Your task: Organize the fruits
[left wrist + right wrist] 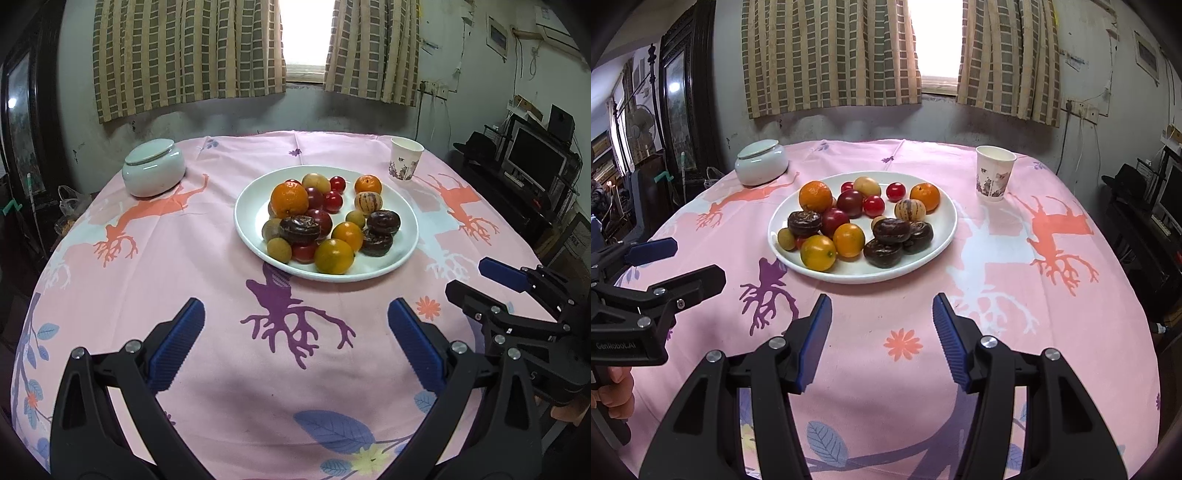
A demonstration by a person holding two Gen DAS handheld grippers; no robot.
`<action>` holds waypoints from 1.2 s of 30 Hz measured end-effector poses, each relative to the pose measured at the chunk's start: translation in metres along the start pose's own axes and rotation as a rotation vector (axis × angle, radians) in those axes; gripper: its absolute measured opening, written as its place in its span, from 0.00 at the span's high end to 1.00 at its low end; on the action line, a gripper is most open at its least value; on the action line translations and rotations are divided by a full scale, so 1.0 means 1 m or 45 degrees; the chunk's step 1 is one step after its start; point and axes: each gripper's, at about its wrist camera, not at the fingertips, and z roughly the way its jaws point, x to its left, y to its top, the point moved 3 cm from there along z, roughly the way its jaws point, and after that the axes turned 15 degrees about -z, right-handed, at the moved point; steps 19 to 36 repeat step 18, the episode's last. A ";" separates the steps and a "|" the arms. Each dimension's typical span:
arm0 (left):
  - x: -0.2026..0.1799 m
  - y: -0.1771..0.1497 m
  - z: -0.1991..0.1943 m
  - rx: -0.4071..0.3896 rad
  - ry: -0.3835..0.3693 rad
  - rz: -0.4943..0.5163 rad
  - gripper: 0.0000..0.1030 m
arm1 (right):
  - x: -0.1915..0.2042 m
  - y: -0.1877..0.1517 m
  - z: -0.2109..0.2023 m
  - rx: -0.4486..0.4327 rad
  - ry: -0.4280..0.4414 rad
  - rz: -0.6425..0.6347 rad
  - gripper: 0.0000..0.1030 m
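A white plate [404, 225] [943, 218] sits mid-table, piled with fruit. On it are a large orange [289, 199] [815, 196], smaller oranges, red round fruits [873, 205], a striped pale fruit [368, 202] [910, 210], small tan fruits and three dark brown ring-shaped pieces [892, 229]. My left gripper [295, 310] [694, 258] hovers over the cloth in front of the plate, open wide and empty. My right gripper [882, 301] [468, 277] hangs beside it to the right, open less wide, with nothing between its fingers. Neither gripper touches the plate.
A pale lidded ceramic jar [153, 171] [761, 162] stands at the back left. A printed paper cup [405, 158] [994, 173] stands at the back right. The pink patterned tablecloth [207, 258] covers the round table, with a curtained window behind and shelves of electronics to the right.
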 end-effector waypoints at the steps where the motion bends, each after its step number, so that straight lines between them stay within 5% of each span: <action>1: 0.000 -0.001 -0.001 -0.013 0.012 0.004 0.02 | -0.001 -0.001 0.001 0.000 -0.002 0.003 0.44; 15: 0.019 -0.007 0.011 -0.043 0.113 -0.031 0.02 | -0.002 -0.010 0.006 0.018 -0.015 0.009 0.42; 36: 0.020 -0.009 0.012 -0.045 0.112 -0.024 0.02 | -0.001 -0.012 0.007 0.027 -0.022 -0.001 0.39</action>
